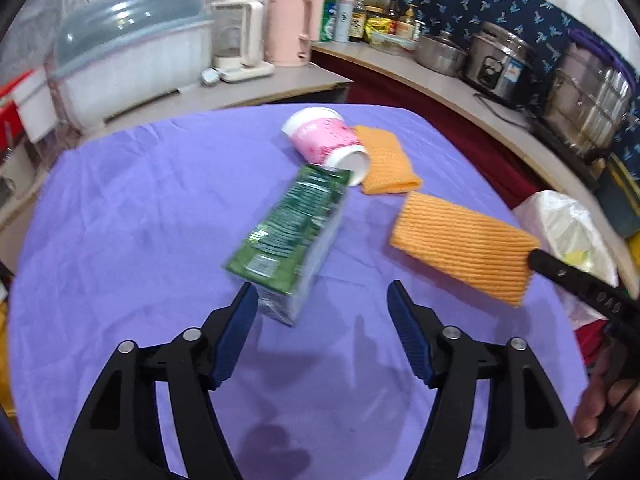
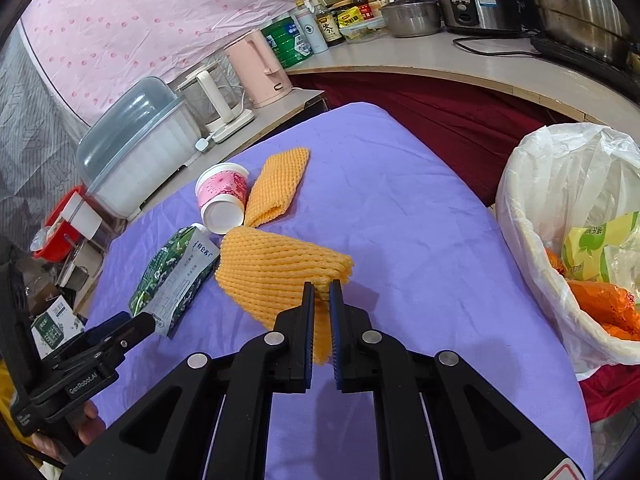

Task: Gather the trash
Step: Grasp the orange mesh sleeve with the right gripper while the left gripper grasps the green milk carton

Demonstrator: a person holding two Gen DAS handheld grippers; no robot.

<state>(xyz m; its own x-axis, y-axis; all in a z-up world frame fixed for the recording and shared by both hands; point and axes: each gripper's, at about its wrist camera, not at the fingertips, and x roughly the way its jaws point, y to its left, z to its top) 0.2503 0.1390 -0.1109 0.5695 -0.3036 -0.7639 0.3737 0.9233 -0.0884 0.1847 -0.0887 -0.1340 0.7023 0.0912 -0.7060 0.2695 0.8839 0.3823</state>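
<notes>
On the purple tablecloth (image 1: 140, 200) lie a green carton (image 1: 292, 232), a pink-and-white paper cup (image 1: 324, 140) on its side and an orange foam net (image 1: 386, 160). My left gripper (image 1: 322, 300) is open, its fingers straddling the carton's near end without touching it. My right gripper (image 2: 322, 292) is shut on a second orange foam net (image 2: 276, 268) and holds it above the cloth; that net also shows in the left wrist view (image 1: 464, 244). The carton (image 2: 176, 276), cup (image 2: 222, 200) and other net (image 2: 278, 184) show in the right wrist view.
A bin lined with a white plastic bag (image 2: 560, 184), holding orange and green wrappers, stands at the table's right edge. Behind are a counter with pots, a rice cooker (image 2: 472, 0), bottles, a pink kettle (image 2: 260, 68) and a covered dish rack (image 2: 136, 148).
</notes>
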